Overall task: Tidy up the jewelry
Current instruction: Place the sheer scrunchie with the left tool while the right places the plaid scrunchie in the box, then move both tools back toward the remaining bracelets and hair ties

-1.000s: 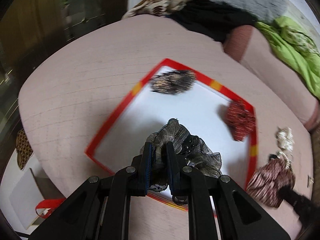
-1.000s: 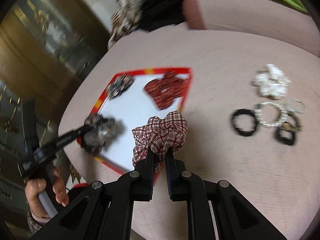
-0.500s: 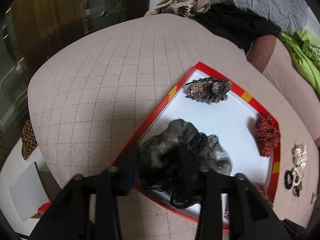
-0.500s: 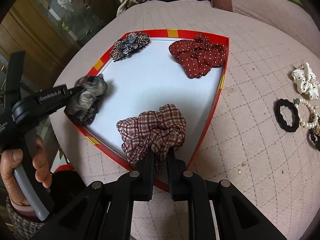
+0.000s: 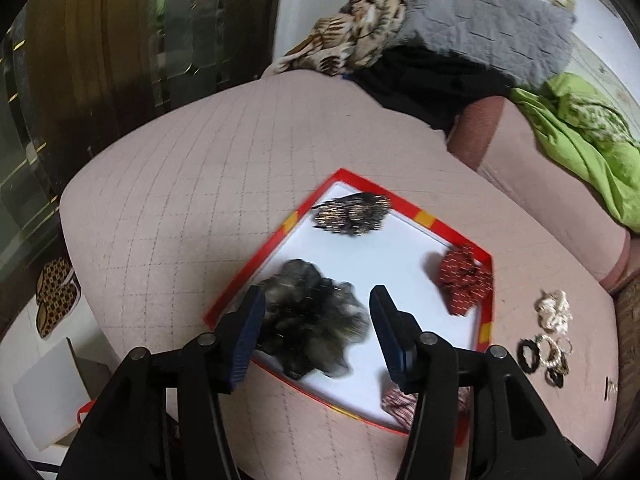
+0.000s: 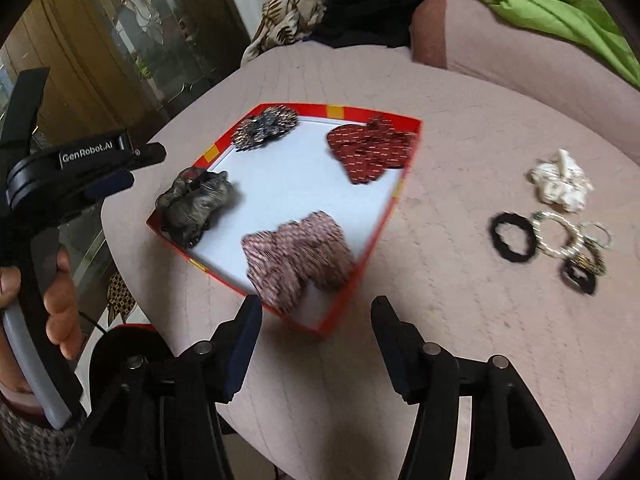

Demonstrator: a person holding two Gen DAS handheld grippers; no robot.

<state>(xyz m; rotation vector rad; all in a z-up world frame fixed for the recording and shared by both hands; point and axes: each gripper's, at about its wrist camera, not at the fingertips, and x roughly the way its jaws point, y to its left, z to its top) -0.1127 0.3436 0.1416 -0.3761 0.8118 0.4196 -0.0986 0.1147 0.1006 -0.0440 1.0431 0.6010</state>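
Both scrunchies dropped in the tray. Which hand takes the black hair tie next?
Right, probably. The black hair tie lies on the cushion beside the tray, on the right tool's side. That tool's jaws are opening, nothing between them. The left tool sits over the tray's far side.

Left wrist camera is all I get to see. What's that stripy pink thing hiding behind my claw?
Observer: A checked scrunchie. It lies whole inside the red-rimmed tray, at the near corner.
Operator: Is the other claw holding it?
Observer: No. The right claw is opening with nothing between its fingers. The scrunchie lies just beyond its tips.
Operator: Who's holding my claw?
Observer: A hand is wrapped round the handle of the left claw.
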